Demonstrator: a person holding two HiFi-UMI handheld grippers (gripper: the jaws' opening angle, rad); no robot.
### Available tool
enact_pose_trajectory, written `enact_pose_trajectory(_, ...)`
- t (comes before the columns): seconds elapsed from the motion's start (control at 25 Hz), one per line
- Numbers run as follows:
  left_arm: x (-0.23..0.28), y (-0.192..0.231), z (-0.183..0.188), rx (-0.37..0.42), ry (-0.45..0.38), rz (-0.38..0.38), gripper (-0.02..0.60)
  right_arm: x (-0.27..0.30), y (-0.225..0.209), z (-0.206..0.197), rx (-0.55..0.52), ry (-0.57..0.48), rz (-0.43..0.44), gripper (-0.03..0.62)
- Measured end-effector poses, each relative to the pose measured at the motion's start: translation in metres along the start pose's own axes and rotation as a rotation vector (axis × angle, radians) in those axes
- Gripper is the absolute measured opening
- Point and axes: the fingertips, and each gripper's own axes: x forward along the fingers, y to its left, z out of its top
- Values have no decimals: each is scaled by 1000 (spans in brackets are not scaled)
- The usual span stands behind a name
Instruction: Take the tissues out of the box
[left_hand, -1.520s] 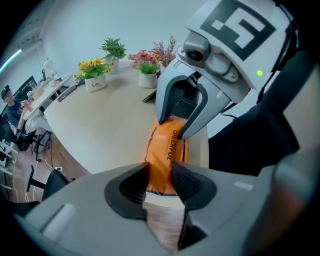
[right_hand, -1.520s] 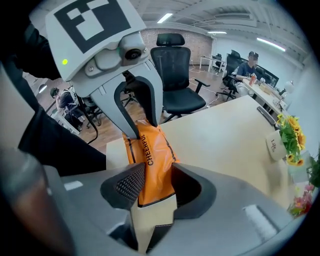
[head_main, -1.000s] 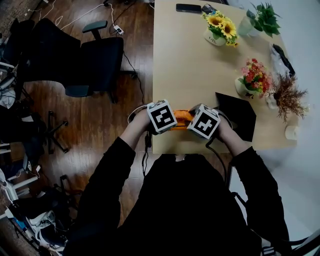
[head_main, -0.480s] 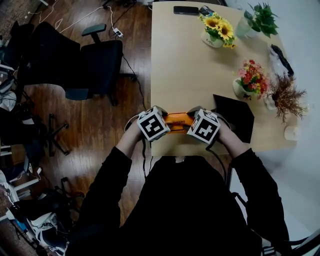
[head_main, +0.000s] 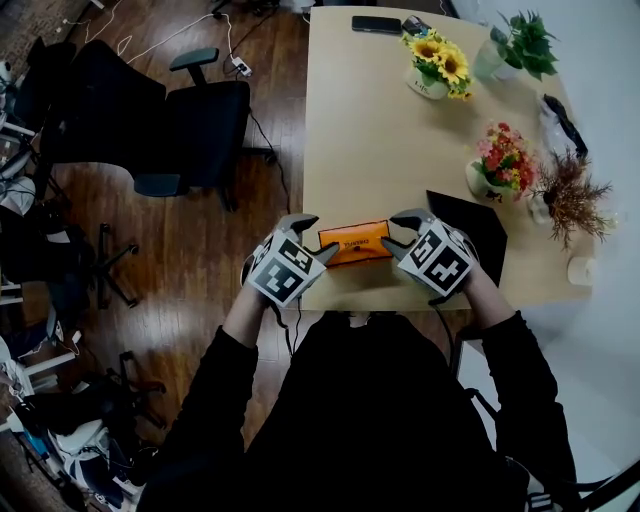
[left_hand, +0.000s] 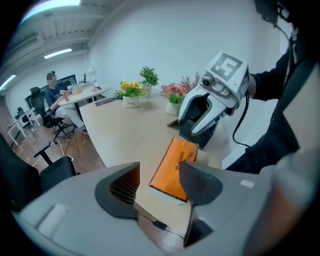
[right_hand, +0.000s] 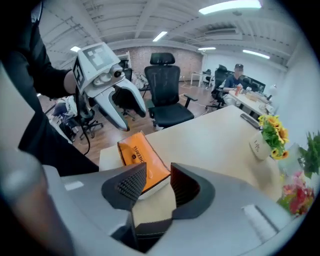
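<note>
An orange tissue pack (head_main: 355, 242) lies flat on the wooden table (head_main: 380, 130), close to its front edge. My left gripper (head_main: 312, 238) is at the pack's left end with its jaws opening; the pack (left_hand: 175, 167) shows just beyond them, untouched by the pads. At the pack's right end, my right gripper (head_main: 398, 235) has its jaws apart and closing. In the right gripper view the pack (right_hand: 142, 160) lies just ahead of the right gripper (right_hand: 157, 170), whose pads do not press it. No tissue is pulled out.
A black mat (head_main: 475, 230) lies right of the pack. Sunflowers (head_main: 438, 62), red flowers (head_main: 503, 155), a green plant (head_main: 520, 40) and dried stems (head_main: 572, 190) stand along the right side. A phone (head_main: 377, 24) is at the far end. Office chairs (head_main: 190, 120) stand left.
Both grippers have drawn back from the pack and moved apart. The left jaws have opened. The pack, earlier mostly covered, now lies in plain sight between them.
</note>
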Motion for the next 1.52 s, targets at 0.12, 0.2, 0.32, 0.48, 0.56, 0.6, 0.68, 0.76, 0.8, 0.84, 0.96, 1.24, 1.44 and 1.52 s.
enact_pose_trajectory(0.12,-34,1,33,-57,-204,93,213,-32,-21,16,123,-174,-101,72)
enact_pose_trajectory(0.2,-55,-5,50,-94,-335,142,201,-58,-35,22,248,-310,-164,20)
enact_pose_trajectory(0.32,-78,-20,61,-139,-468,194,176,-96,-49,25,437,-508,-224,0)
enact_pose_trajectory(0.48,-90,-36,54,-258,-546,246,173,-134,-51,12,590,-684,-315,0)
enact_pose_trajectory(0.56,-93,-36,48,-321,-580,283,164,-149,-48,2,632,-750,-384,0)
enact_pose_trajectory(0.6,-94,-35,47,-339,-592,297,158,-156,-46,-1,646,-778,-413,0)
enact_pose_trajectory(0.68,-98,-35,51,-353,-620,306,152,-165,-42,-8,669,-823,-456,0)
enact_pose_trajectory(0.76,-103,-35,57,-361,-650,308,144,-171,-39,-12,669,-844,-491,0)
enact_pose_trajectory(0.8,-106,-34,59,-365,-660,312,143,-174,-38,-13,660,-847,-506,0)
enact_pose_trajectory(0.84,-108,-32,61,-368,-666,318,143,-177,-38,-13,649,-847,-519,0)
enact_pose_trajectory(0.96,-107,-31,60,-365,-660,325,138,-180,-37,-11,624,-846,-534,0)
enact_pose_trajectory(1.24,-103,-33,58,-372,-652,322,138,-178,-38,-10,610,-841,-533,0)
enact_pose_trajectory(1.44,-104,-32,56,-378,-648,325,138,-176,-35,-7,604,-835,-527,0)
enact_pose_trajectory(1.52,-104,-32,55,-378,-648,326,138,-175,-35,-6,601,-834,-525,0)
